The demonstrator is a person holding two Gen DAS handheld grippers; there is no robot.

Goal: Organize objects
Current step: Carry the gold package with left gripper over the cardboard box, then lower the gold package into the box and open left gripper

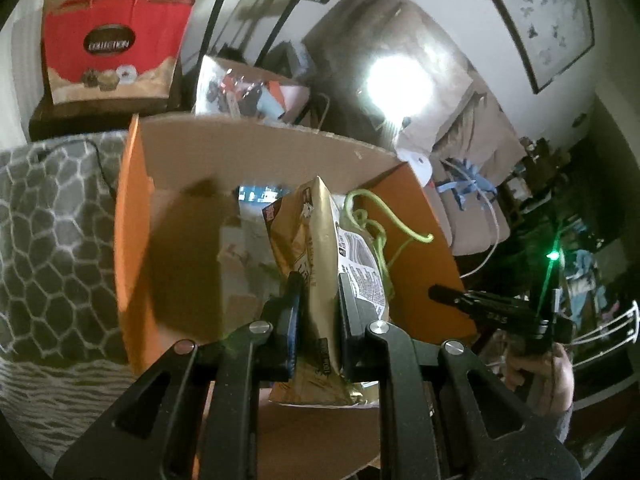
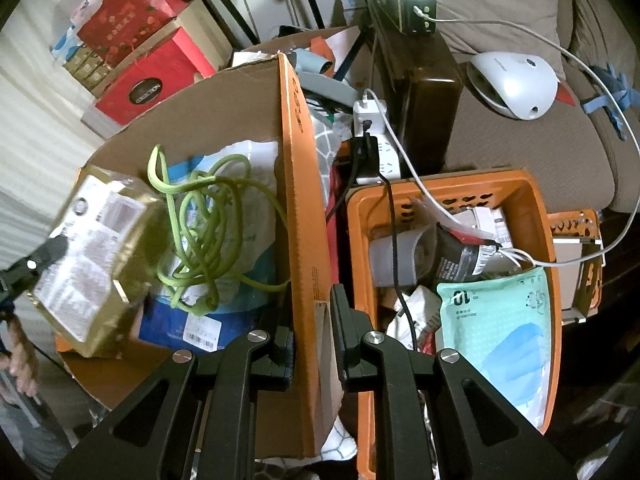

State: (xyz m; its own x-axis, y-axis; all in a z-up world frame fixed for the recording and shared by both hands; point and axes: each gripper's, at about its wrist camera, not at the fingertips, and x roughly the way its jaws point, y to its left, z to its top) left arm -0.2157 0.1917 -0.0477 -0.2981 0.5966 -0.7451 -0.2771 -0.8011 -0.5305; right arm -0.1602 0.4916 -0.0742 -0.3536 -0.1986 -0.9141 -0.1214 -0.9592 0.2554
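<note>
The gold foil packet [image 1: 316, 280] is pinched between the pads of the left gripper [image 1: 320, 292] and is held above the open orange cardboard box [image 1: 132, 240], not yet resting on its contents. The box's right wall [image 2: 302, 208] is clamped between the nearly closed jaws of the right gripper [image 2: 310, 312], which appears to steady the box. A tangled green cord [image 2: 200, 216] lies on a blue-and-white bag [image 2: 224, 316] inside, directly beside the packet. A snag is judged the chief risk: a cord loop could be caught by the packet's corner and dragged. The packet is gripped only near its lower end, so tilting or slipping is possible on release. Should the wall be bent by the clamp, the box could be tipped toward the adjacent orange plastic basket [image 2: 536, 208].
</note>
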